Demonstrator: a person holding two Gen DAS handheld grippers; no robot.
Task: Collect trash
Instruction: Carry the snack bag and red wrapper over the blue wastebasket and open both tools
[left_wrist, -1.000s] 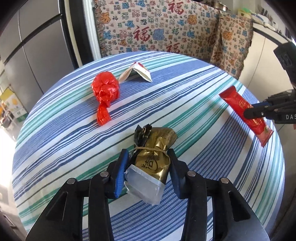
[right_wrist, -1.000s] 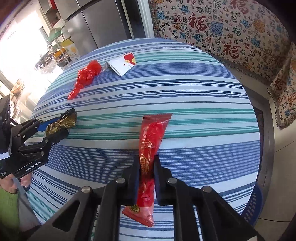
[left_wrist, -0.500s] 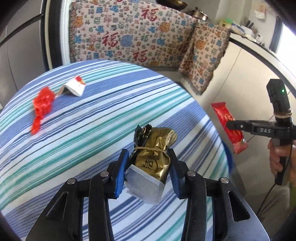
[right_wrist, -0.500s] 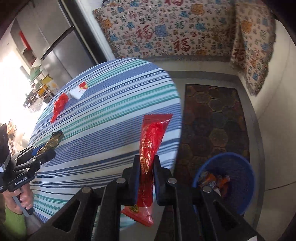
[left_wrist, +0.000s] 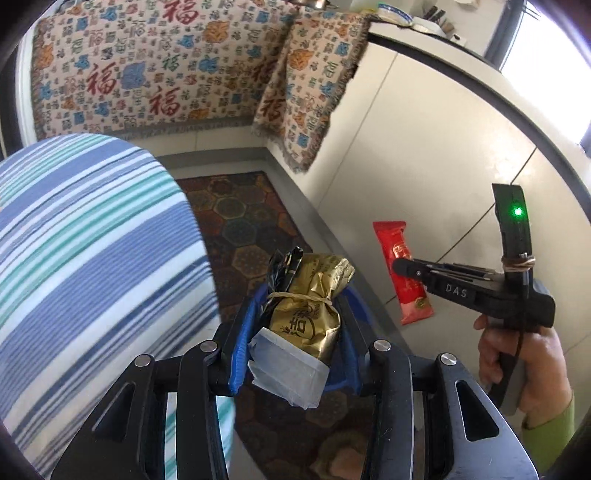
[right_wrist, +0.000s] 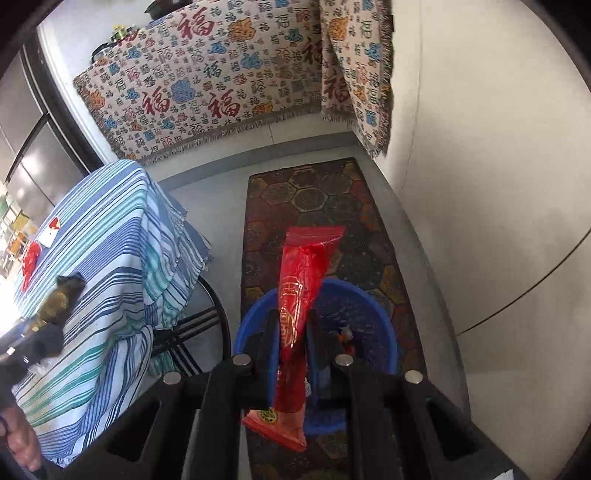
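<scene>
My left gripper (left_wrist: 295, 314) is shut on a gold foil packet (left_wrist: 308, 314) tied with a rubber band, held off the table's right edge above the floor. My right gripper (right_wrist: 291, 325) is shut on a long red wrapper (right_wrist: 297, 295) and holds it over a blue bin (right_wrist: 373, 306) on the floor; some trash lies inside. The right gripper with the red wrapper (left_wrist: 402, 273) also shows in the left wrist view, to the right. The gold packet (right_wrist: 55, 302) shows at the left of the right wrist view. A crumpled red wrapper (right_wrist: 29, 262) and a white-red packet (right_wrist: 50, 230) lie on the striped table (right_wrist: 110, 229).
A patterned rug (right_wrist: 314, 199) lies under the bin. A white cabinet wall (left_wrist: 424, 155) stands at the right. A patterned cloth (left_wrist: 147, 74) hangs at the back. Black table legs (right_wrist: 199, 321) stand left of the bin.
Both grippers swung right, off the table toward the floor. The right gripper now holds the red wrapper above the blue bin; the left one with the gold packet has passed the table edge.
</scene>
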